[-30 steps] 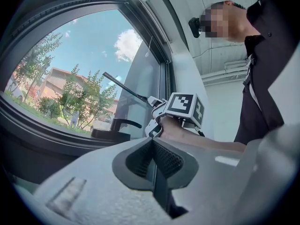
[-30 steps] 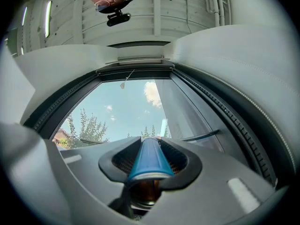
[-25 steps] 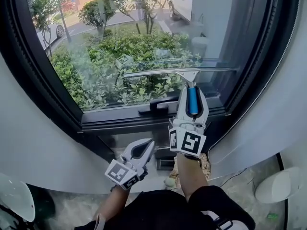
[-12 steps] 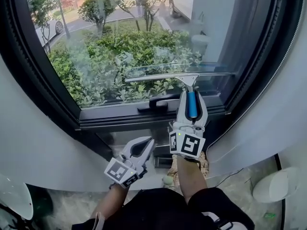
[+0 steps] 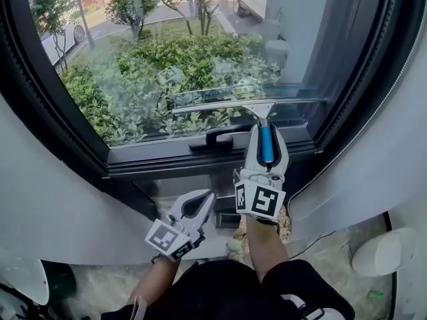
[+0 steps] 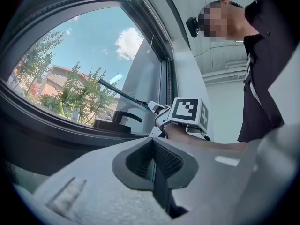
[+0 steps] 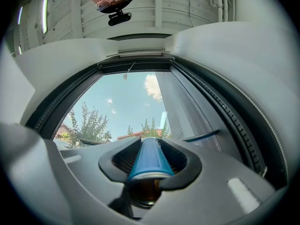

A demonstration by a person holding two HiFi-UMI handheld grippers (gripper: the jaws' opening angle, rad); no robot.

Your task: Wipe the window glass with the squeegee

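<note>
A squeegee with a blue handle (image 5: pixel 267 143) and a long metal blade (image 5: pixel 230 103) lies against the lower part of the window glass (image 5: pixel 167 52). My right gripper (image 5: pixel 265 139) is shut on the handle, which fills the jaws in the right gripper view as a blue cylinder (image 7: pixel 147 158). The blade runs roughly level, just above the bottom of the window frame (image 5: pixel 200 159). My left gripper (image 5: pixel 205 199) hangs lower and to the left, below the sill, shut with nothing in it. In the left gripper view the squeegee blade (image 6: pixel 123 93) and the right gripper's marker cube (image 6: pixel 189 113) show ahead.
A black window handle (image 5: pixel 217 137) sits on the bottom frame just left of the squeegee handle. Curved white wall (image 5: pixel 53 205) flanks the window on both sides. A white rounded object (image 5: pixel 383 253) stands on the floor at the right. Shrubs and parked cars lie outside.
The squeegee blade has held roughly the same place low on the glass. The view has shifted slightly. My left gripper has stayed in place below the sill.
</note>
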